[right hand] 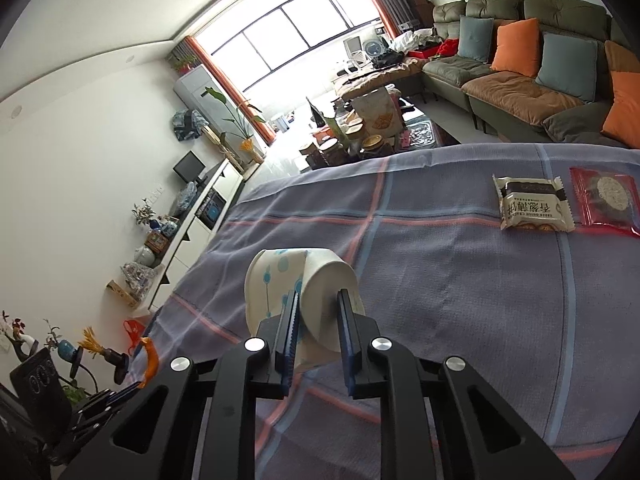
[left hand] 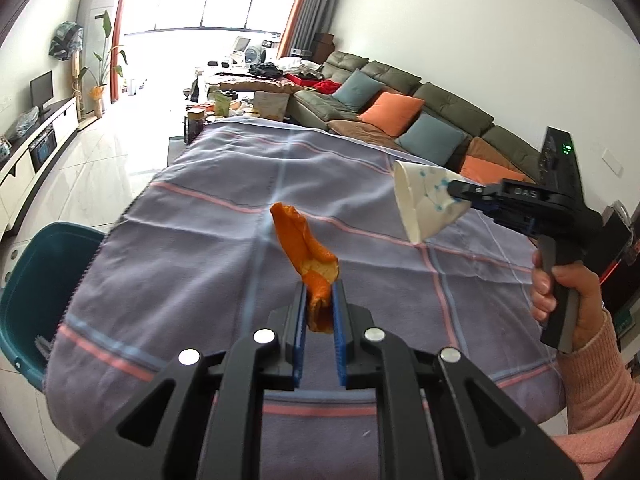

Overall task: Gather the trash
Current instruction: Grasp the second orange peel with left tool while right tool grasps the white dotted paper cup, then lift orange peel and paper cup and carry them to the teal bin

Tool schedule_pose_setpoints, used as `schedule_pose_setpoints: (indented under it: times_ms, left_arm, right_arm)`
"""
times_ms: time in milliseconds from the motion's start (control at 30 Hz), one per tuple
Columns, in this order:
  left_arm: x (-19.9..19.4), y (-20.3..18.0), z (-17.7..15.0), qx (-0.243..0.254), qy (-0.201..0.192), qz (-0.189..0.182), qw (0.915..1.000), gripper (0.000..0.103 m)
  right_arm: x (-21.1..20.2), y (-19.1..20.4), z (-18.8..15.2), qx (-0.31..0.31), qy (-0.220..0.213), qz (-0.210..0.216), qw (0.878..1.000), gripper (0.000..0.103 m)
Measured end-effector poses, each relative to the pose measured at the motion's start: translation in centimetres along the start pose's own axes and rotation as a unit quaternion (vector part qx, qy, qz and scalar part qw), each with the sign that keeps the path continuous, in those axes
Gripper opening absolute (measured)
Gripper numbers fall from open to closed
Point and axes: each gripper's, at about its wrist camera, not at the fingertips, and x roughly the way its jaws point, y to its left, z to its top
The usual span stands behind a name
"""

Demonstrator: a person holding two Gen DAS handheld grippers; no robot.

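Observation:
My left gripper [left hand: 319, 292] is shut on a piece of orange peel [left hand: 306, 242], which sticks up from between the blue pads above the checked cloth. My right gripper [right hand: 318, 300] is shut on a white paper cup with blue dots [right hand: 280, 280], squeezed flat at its base. In the left wrist view the same cup [left hand: 424, 200] hangs from the right gripper [left hand: 456, 200] at the right, held by a hand in a pink sleeve [left hand: 568, 292]. At the lower left of the right wrist view, the orange peel [right hand: 150, 356] shows in the left gripper.
A teal bin [left hand: 36, 292] stands on the floor at the table's left edge. Two wrapped snacks, a white packet [right hand: 532, 204] and a red packet [right hand: 608, 200], lie on the cloth [right hand: 460, 280] at the far right. A sofa with cushions [left hand: 400, 112] runs behind the table.

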Motion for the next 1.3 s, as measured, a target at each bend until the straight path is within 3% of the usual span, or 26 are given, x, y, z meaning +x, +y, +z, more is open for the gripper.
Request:
schedule_pose_setpoints:
  times_ms: [400,733,1300]
  left_arm:
    - [-1.8,2.1,-0.4,-0.021,-0.017,0.022,0.9994,0.013]
    - [-3.2,3.7,-0.5,-0.036,-0.03,0.041,0.998,0.013]
    - [-6.1,7.2,-1.0,-0.059,-0.046,0.074,0.9944,0.013]
  right_arm:
    - [-0.5,3.7,-1.6,-0.023,0.009,0.06,0.998,0.019]
    - [1.6,6.8,-2.6,-0.039,0.037,0.1,0.994,0.019]
    - [4.3,11.1,-3.1,-0.074,0.064,0.132,0.986,0.019]
